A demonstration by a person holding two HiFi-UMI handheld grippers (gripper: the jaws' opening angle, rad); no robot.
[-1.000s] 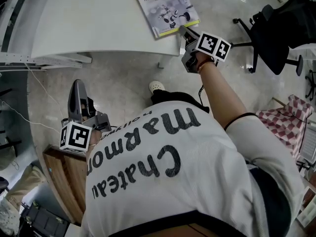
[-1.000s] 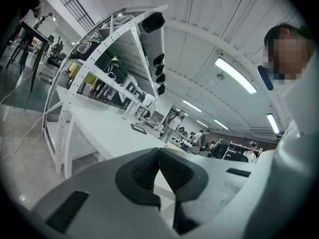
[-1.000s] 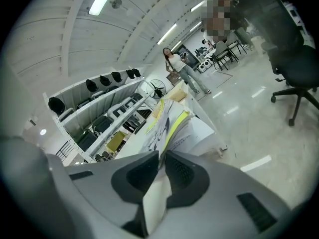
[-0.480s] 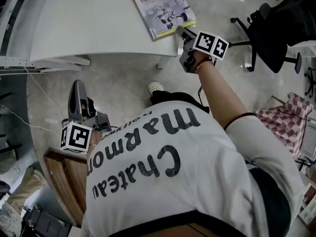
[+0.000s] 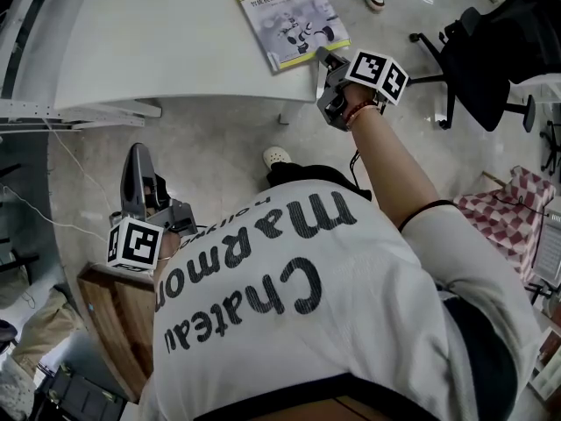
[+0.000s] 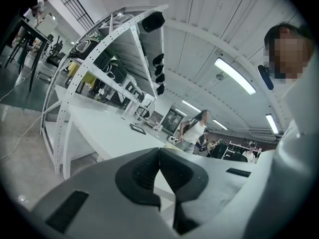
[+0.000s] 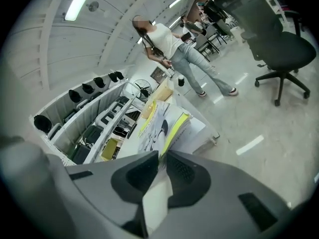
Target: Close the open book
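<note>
- Clamped the right gripper [image 5: 325,57] tight on a thin pale sheet at the book's corner, with the pads pressed together and the sheet running down between them.
- Could not tell from the right gripper view whether that sheet was the cover itself or a page just beneath it.
- Carried a marker cube [image 5: 379,73] behind those jaws, just off the white table's [image 5: 175,42] near right corner, with the person's forearm [image 5: 399,169] stretching back from it, away from the table.
- Found the book [image 5: 290,20] lying cover up at that same near right corner of the table, printed title and robot drawing showing, yellow band along one edge, part of it reaching out past the table's right side.
- Held the left gripper [image 5: 138,152] well short of the table's near edge, low over the pale floor, jaws closed on each other with nothing between them.
- Carried its own marker cube [image 5: 134,244] farther from the table than those jaws, just beside a brown wooden top [image 5: 110,310].
- Showed the person's white printed shirt [image 5: 307,305] well back from the table, and one pale shoe [image 5: 278,154] on the floor just off the table's near edge.
- Left a black office chair [image 5: 486,51] standing to the right of the table, well apart from it.
- Caught a second person [image 7: 169,44] walking beyond the table's far side.
</note>
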